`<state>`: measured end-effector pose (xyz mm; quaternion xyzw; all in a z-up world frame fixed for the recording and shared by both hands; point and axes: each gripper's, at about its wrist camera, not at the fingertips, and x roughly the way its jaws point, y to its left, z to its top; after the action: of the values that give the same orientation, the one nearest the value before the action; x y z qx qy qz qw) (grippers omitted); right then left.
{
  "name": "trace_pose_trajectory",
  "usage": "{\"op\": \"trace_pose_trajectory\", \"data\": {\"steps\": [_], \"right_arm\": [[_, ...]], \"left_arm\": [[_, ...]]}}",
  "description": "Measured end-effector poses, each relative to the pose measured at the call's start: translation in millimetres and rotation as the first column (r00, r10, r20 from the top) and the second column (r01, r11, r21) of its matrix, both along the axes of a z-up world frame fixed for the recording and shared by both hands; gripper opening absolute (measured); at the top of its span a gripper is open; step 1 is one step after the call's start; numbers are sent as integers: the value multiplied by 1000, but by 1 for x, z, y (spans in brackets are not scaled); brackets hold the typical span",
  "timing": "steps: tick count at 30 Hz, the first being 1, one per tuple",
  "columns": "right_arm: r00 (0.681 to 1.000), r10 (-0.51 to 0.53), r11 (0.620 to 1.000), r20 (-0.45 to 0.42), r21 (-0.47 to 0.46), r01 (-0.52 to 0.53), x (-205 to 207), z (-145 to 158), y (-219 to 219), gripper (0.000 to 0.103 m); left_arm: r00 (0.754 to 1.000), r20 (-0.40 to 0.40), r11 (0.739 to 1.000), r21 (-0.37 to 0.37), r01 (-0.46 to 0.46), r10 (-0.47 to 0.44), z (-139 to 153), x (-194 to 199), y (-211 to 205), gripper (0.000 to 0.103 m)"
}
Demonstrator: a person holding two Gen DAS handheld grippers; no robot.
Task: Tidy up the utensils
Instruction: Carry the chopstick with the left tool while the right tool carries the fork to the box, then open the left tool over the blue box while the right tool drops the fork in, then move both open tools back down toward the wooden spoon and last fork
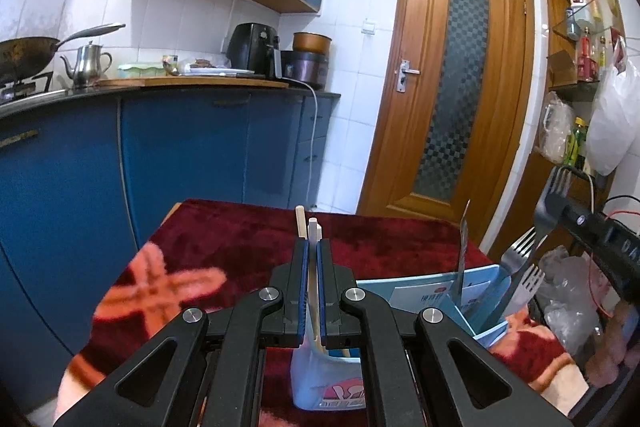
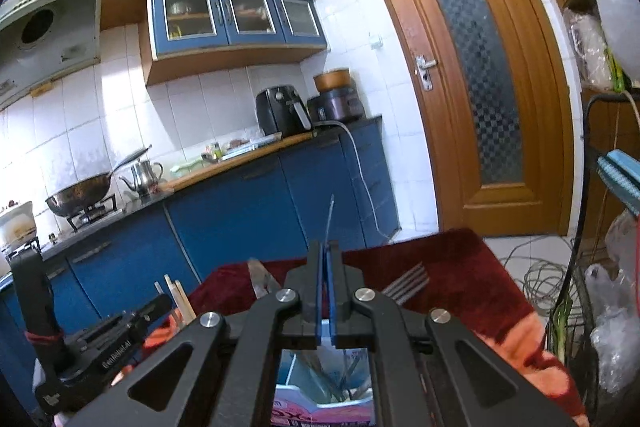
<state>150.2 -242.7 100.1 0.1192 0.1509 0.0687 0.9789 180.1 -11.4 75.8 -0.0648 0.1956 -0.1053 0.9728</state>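
My left gripper (image 1: 313, 245) is shut on a pair of pale chopsticks (image 1: 313, 227) that stand upright through its jaws. It is above a white carton (image 1: 320, 379) on the red tablecloth (image 1: 240, 239). To the right, a light blue box (image 1: 420, 291) holds a knife (image 1: 464, 251) and two forks (image 1: 520, 251). At the right edge, my right gripper (image 1: 568, 211) carries a dark fork (image 1: 554, 187), tines up. In the right wrist view, the right gripper (image 2: 325, 249) is shut on that fork (image 2: 330, 219), seen edge-on over a carton (image 2: 320, 411) with utensils inside. The left gripper (image 2: 160, 303) with its chopsticks (image 2: 178, 293) is at the lower left.
Blue cabinets and a counter (image 1: 180, 83) with a wok, kettle and appliances run behind the table. A wooden door (image 1: 452, 87) stands at the back right. A wire rack with plastic bags (image 2: 612, 307) crowds the table's right side, with cables (image 2: 536, 275) on the floor.
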Motion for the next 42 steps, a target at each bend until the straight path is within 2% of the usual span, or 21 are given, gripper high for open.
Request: {"op": "trace_pose_trajectory", "data": {"steps": [6,12,17,24,29,33,42], "right_arm": [[998,14,1000,-54,11,-14,7,-13,-1,7],[998,24,999,-62,28,-23,6,-17,-3,8],[998,38,998,-40,41,-37,0,-13,-3,14],[998,57,997,-19,48,-56,-23,1,2,24],[996,72,996,-48,63,-69,-41,4,4,27],[990,99,991,-100,96,-90,-52,2,4,28],[970,112,993,-218,62,-100,-74,-14,13,32]], "left_arm": [[1000,-20,1000,5,3,-3,-4,2,-2,4],[1000,-26,1000,0,12,-12,-5,2,-2,5],[998,-60,1000,-12,26,-27,-6,2,-2,29],[997,-66,1000,3,31,-31,4,-15,-2,34],[996,-84,999,24,31,-29,11,-34,1,36],[990,-137,998,44,50,-44,9,-48,4,36],[973,-227,998,50,39,-27,-3,-78,19,36]]}}
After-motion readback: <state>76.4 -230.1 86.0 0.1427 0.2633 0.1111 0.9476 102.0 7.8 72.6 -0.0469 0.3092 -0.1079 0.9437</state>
